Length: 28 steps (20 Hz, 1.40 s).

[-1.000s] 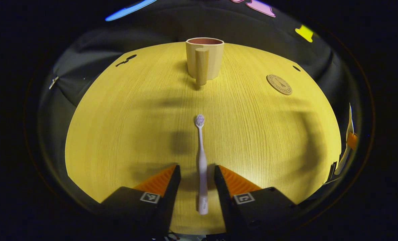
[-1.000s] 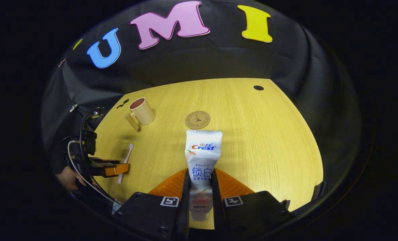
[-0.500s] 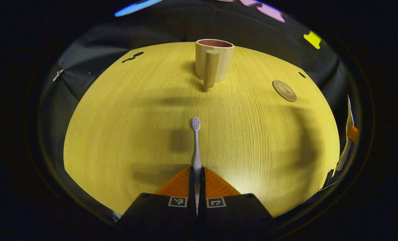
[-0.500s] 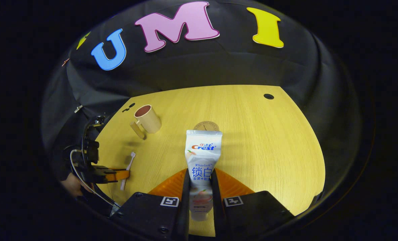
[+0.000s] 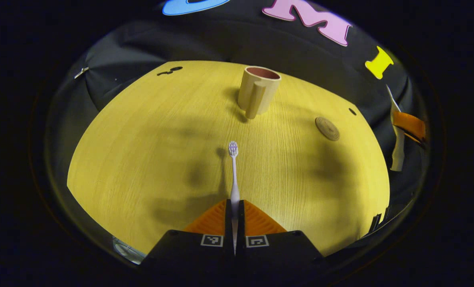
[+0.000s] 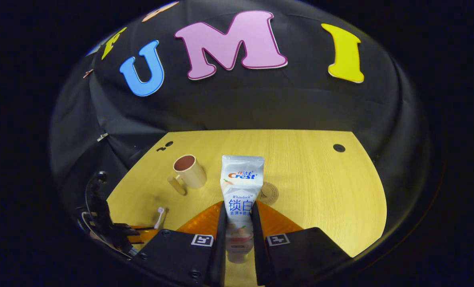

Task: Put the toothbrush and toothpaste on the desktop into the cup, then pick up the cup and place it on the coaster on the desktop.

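Left gripper view: toothbrush (image 5: 233, 171) pinched by its handle in left gripper (image 5: 234, 211), raised, bristles toward far cup (image 5: 258, 91). Right gripper (image 6: 238, 223) clamps toothpaste (image 6: 241, 187) above the desktop (image 6: 313, 183). Coaster (image 5: 327, 128) lies right. Risk: a thin handle pivoting, missing the rim.

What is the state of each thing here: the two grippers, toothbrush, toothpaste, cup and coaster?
left gripper: shut on the toothbrush handle.
right gripper: shut on the toothpaste.
toothbrush: held, bristle head pointing forward, above the desktop.
toothpaste: held, cap end between the fingers.
cup: upright on the desktop, nothing seen inside.
coaster: flat on the desktop, nothing on it.
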Available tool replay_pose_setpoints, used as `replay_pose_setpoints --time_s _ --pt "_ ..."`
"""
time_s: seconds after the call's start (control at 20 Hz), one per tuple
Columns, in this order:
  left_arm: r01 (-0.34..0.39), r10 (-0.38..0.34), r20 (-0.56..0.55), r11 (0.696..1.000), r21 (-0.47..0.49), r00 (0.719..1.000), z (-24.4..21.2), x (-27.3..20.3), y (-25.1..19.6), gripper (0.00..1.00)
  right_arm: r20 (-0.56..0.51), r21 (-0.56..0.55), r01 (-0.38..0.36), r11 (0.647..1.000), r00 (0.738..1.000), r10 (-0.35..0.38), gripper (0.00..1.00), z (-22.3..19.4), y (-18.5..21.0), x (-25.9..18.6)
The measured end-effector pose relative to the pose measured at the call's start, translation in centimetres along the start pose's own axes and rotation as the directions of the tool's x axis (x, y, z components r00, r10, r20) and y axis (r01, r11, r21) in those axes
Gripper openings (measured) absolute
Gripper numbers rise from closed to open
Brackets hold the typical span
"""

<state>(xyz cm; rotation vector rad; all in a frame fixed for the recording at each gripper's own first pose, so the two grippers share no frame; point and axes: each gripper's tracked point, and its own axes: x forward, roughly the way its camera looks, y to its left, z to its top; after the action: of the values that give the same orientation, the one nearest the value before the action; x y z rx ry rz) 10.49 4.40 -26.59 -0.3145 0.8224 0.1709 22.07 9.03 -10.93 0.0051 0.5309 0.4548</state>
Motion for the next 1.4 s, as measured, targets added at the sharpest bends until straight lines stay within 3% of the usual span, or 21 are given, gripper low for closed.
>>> replay_pose_setpoints --time_s 0.3,0.7,1.05,1.3,1.4 --pt "0.037 -0.032 0.113 0.998 -0.047 0.993 2.5 -4.9 0.3 0.07 0.110 -0.066 -0.058 0.996 0.992 0.065 0.33 5.7 4.7 3.7" --pt "0.063 -0.034 0.244 0.991 -0.114 0.969 6.6 -10.6 1.8 0.06 0.245 -0.207 -0.139 0.968 0.951 0.189 0.33 10.1 12.7 9.4" --pt "0.062 0.008 0.326 0.977 -0.203 0.945 8.1 -12.3 4.2 0.06 0.266 -0.218 -0.142 0.966 0.943 0.199 0.33 10.2 16.0 15.6" --pt "0.108 0.023 0.373 0.939 -0.326 0.928 8.9 -12.2 5.3 0.06 0.343 -0.170 -0.119 0.978 0.923 0.172 0.33 11.6 16.7 19.0" --pt "0.090 0.032 0.363 0.946 -0.312 0.931 8.7 -12.3 5.4 0.06 0.345 -0.178 -0.118 0.977 0.922 0.174 0.33 11.0 17.1 20.2"
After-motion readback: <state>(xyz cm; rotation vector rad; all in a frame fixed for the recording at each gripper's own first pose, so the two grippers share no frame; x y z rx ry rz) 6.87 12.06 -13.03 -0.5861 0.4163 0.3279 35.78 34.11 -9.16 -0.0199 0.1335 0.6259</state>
